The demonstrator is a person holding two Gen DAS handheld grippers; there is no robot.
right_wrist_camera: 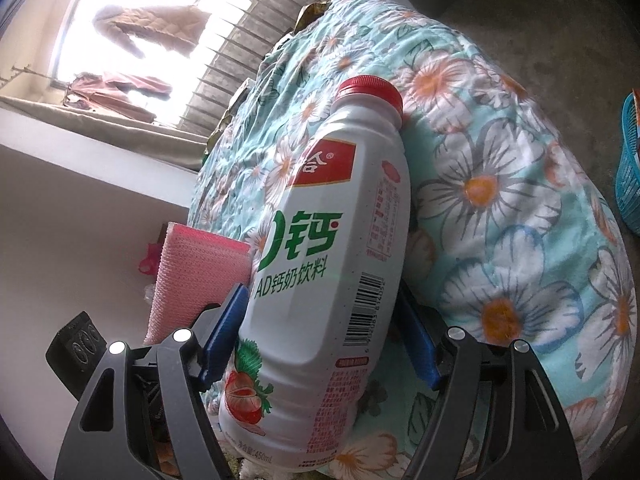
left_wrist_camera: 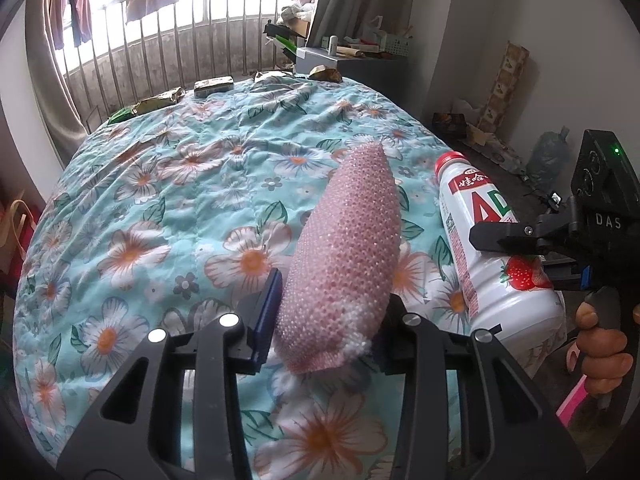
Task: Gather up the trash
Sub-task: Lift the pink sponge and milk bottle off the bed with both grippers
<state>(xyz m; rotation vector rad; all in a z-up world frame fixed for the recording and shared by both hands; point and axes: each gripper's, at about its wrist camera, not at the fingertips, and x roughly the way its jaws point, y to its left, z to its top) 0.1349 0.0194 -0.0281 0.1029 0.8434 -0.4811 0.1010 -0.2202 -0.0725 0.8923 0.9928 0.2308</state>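
left hand-held gripper (left_wrist_camera: 326,312) clamps pink bubble wrap (left_wrist_camera: 344,256); right hand-held gripper (right_wrist_camera: 320,344) grips milk bottle (right_wrist_camera: 332,240) | above floral quilt (left_wrist_camera: 160,200)

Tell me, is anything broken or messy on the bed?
Yes. The pink bubble-wrap pouch in the left gripper is torn at its lower corner, with white fluff poking out. Crumpled wrappers lie along the far edge of the flowered quilt. The milk bottle in the right gripper looks whole, cap on.
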